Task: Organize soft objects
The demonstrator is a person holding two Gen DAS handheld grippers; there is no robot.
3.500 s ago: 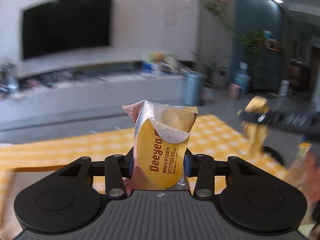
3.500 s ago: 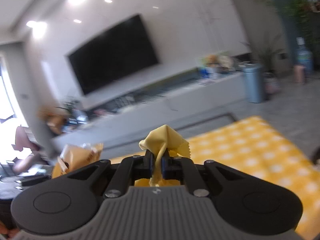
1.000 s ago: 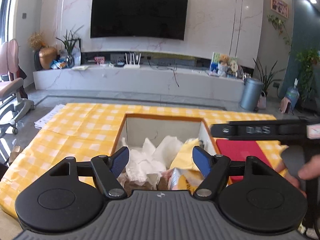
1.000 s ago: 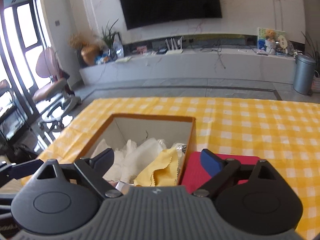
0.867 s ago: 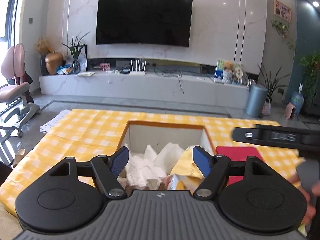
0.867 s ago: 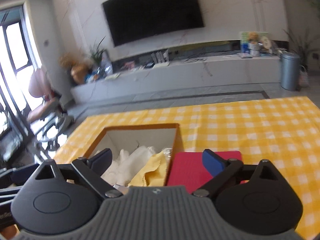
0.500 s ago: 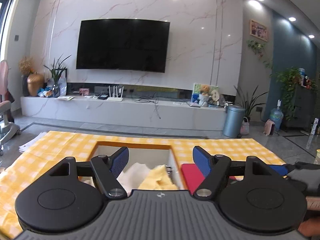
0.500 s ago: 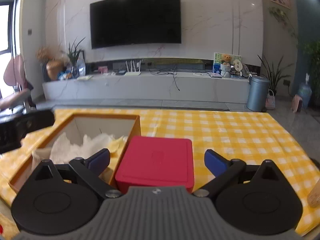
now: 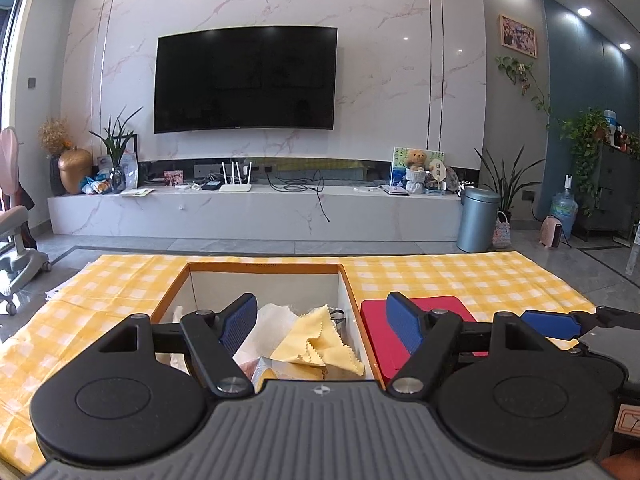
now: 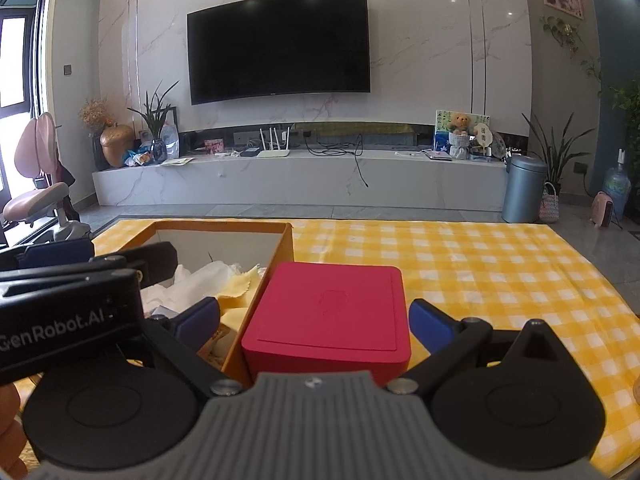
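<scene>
An open orange box (image 9: 348,280) sits on the yellow checked tablecloth (image 9: 460,276). Inside lie a yellow cloth (image 9: 320,346), white tissue (image 9: 272,320) and a wipes packet (image 9: 266,370). My left gripper (image 9: 322,326) is open and empty, just before the box's near edge. In the right wrist view the box (image 10: 286,248) is at the left with the yellow cloth (image 10: 238,282) and tissue (image 10: 204,276) showing. My right gripper (image 10: 314,322) is open and empty, its fingers on either side of a red lid (image 10: 332,312). The left gripper's body fills the left edge of that view.
The red lid (image 9: 424,314) lies flat beside the box's right wall. The tablecloth (image 10: 480,264) stretches right and back. Beyond the table are a TV wall, a low marble bench (image 9: 256,212), a grey bin (image 9: 478,220) and a pink chair (image 10: 36,196).
Both grippers let go of the wipes packet and the yellow cloth, which now lie in the box. Both have drawn back and levelled out; the right one shifted right, over the red lid.
</scene>
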